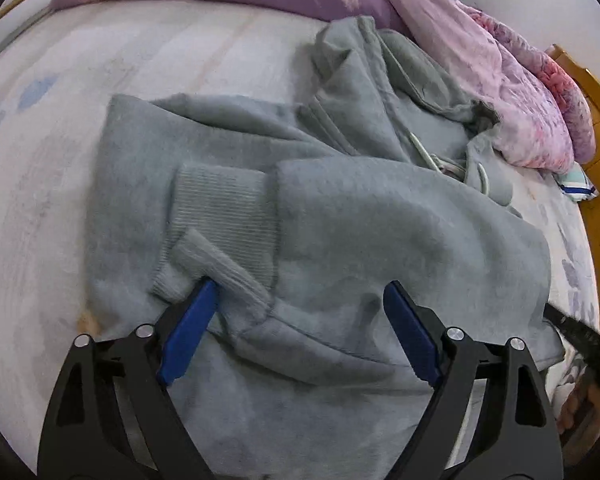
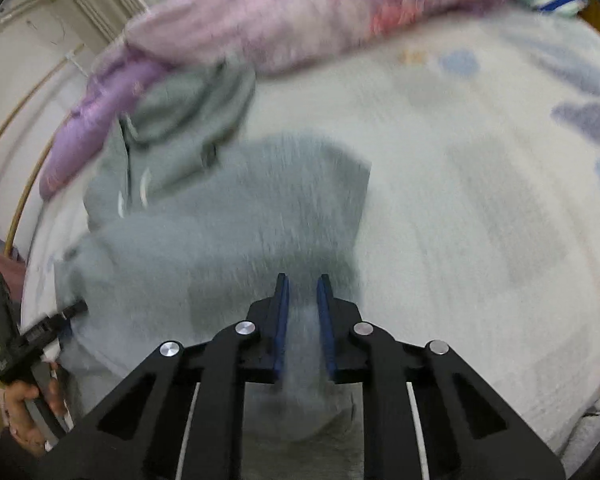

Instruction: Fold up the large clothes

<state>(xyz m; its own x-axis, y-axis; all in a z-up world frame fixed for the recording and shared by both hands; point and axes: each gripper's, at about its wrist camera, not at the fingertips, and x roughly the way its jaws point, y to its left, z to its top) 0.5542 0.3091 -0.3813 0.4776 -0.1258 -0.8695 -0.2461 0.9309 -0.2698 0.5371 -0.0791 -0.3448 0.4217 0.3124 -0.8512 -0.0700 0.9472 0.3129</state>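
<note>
Softly fleecy grey hoodie between clenched right tongs; left tongs released.

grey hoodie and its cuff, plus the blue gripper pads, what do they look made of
Grey hoodie: looks like soft brushed fleece, matte and fuzzy. Cuff: ribbed knit, fine parallel ridges. Blue pads of the left gripper: smooth and matte, probably plastic or rubber; cannot tell which.
</note>
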